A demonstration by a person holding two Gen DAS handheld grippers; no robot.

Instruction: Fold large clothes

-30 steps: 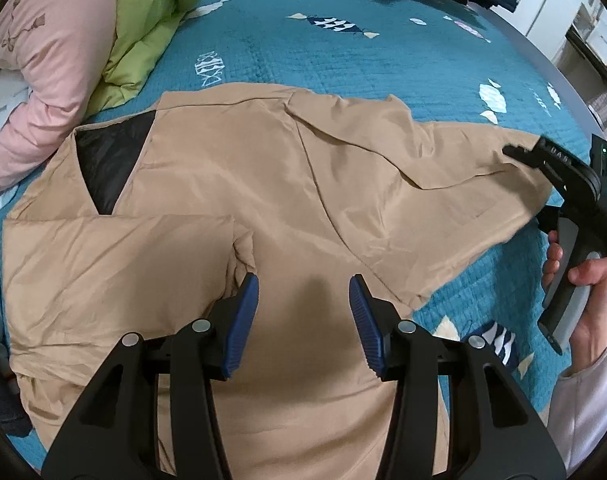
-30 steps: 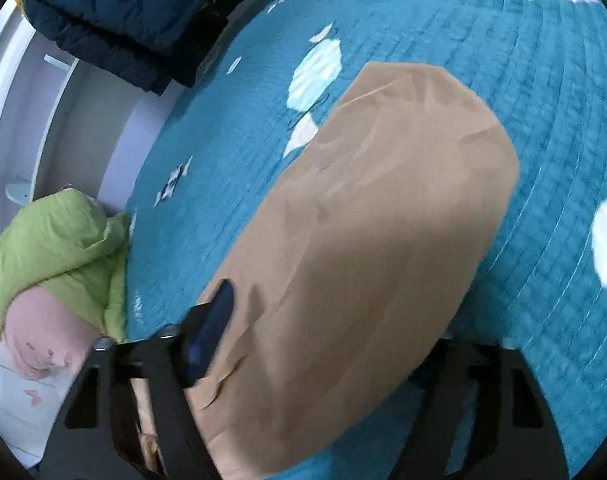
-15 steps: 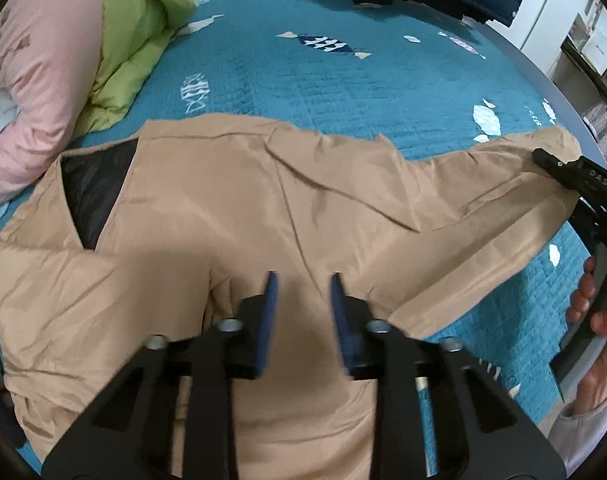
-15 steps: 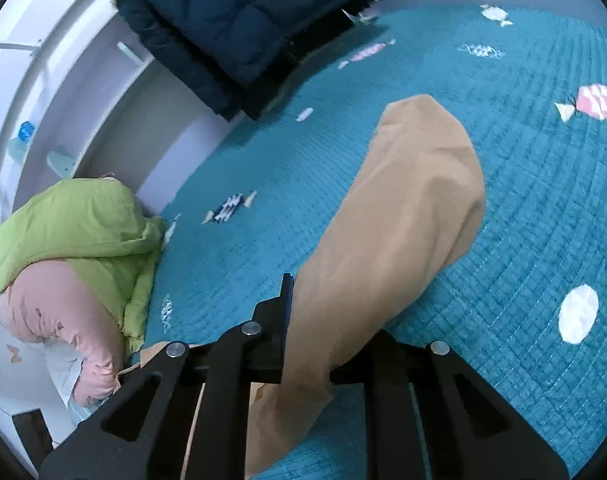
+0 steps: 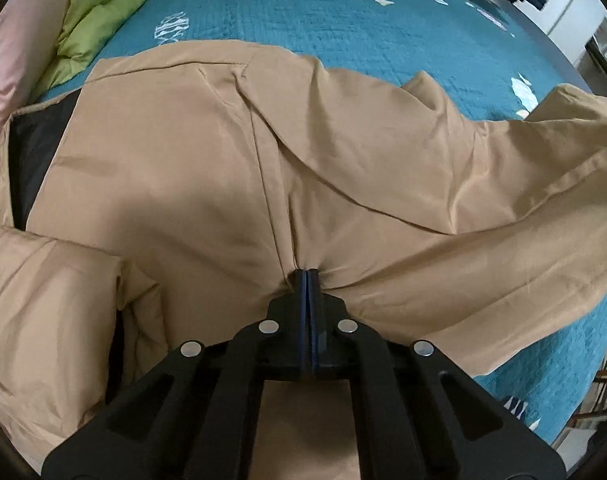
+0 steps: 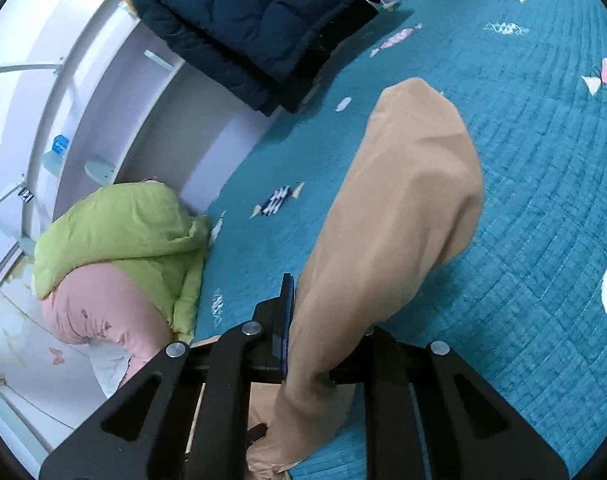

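Right gripper (image 6: 303, 312) clamping tan sleeve (image 6: 407, 216), teal quilt (image 6: 543, 160) beneath

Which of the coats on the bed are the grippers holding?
The tan coat. The left gripper pinches its middle and the right gripper grips its sleeve. The navy and green coats lie untouched.

— Where does everything lie?

— The tan fabric coat (image 5: 207, 168) lies spread on the teal quilted bedspread (image 5: 343, 28) beneath my left gripper (image 5: 307, 276), which pinches it near its middle. Its sleeve (image 6: 403, 208) runs rightward into my right gripper (image 6: 303, 320).

— And behind?

— The green and pink padded bedding (image 6: 119, 248) sits at the far left, the folded navy puffer jacket (image 6: 255, 16) at the far edge.
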